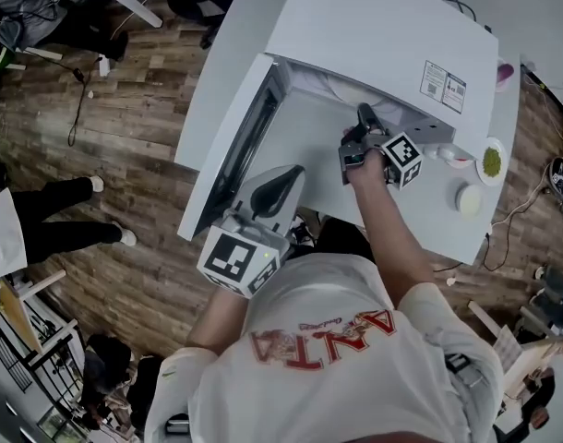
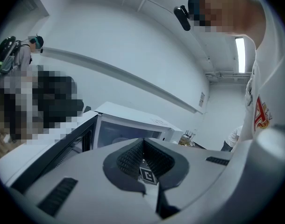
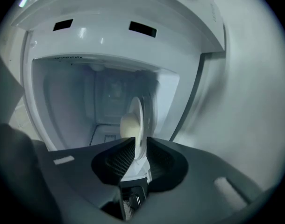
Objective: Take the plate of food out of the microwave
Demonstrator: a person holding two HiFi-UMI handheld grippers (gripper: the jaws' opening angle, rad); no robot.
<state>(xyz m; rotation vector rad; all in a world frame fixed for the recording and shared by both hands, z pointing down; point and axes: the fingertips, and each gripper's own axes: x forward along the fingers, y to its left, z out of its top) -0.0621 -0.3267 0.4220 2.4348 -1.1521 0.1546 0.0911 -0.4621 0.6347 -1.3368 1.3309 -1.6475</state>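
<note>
A white microwave [image 1: 374,35] stands on a white table, and its door [image 1: 240,146] is swung open to the left. My right gripper [image 1: 365,118] reaches into the mouth of the cavity. In the right gripper view its jaws [image 3: 140,150] are shut on the rim of a white plate [image 3: 141,120], seen edge-on, which carries a pale round piece of food [image 3: 127,124]. My left gripper [image 1: 280,185] hangs in front of the open door, shut and with nothing in it. From the left gripper [image 2: 143,143] view the microwave [image 2: 133,120] lies ahead.
To the right of the microwave the table [image 1: 466,238] holds a small dish of green stuff [image 1: 492,161] and a white bowl [image 1: 469,198]. A person's legs [image 1: 51,220] stand on the wooden floor at the left. Cables and furniture lie around the table.
</note>
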